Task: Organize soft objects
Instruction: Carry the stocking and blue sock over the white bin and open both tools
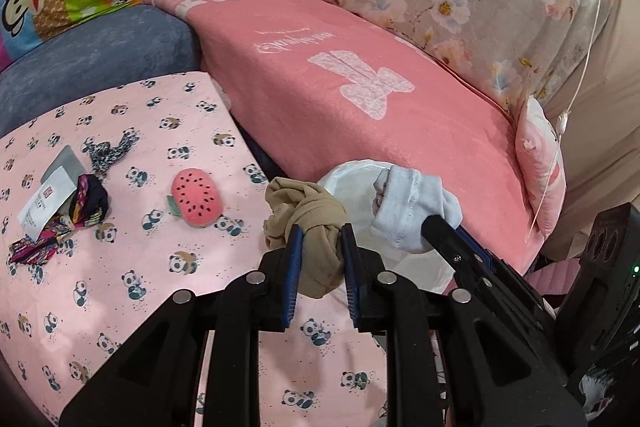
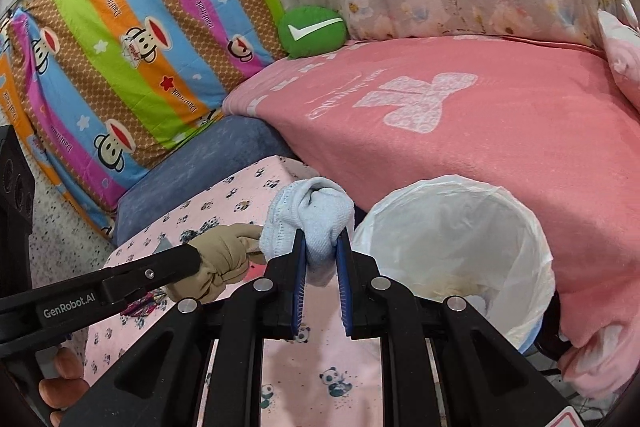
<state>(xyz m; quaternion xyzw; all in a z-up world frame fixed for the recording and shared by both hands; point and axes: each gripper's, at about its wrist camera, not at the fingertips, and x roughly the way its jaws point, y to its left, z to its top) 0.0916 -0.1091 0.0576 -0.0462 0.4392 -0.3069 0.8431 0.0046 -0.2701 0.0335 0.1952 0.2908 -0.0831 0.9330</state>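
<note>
Panda-print cloth (image 2: pixel 304 379); "GenRobot.AI" left tool (image 2: pixel 208 263) clamping tan bundle (image 2: pixel 224 259), right tool (image 2: pixel 321 239) pale-blue sock (image 2: pixel 316 219).

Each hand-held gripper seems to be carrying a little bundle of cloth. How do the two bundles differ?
The tan bundle is smooth, thin fabric tied in a knot; the pale blue bundle is thicker, towel-like cloth, rolled rather than knotted. The tan one sits in the left hand-held gripper, the blue one in the right hand-held gripper, closer to the white-lined bin. Both are pinched between blue pads.
</note>
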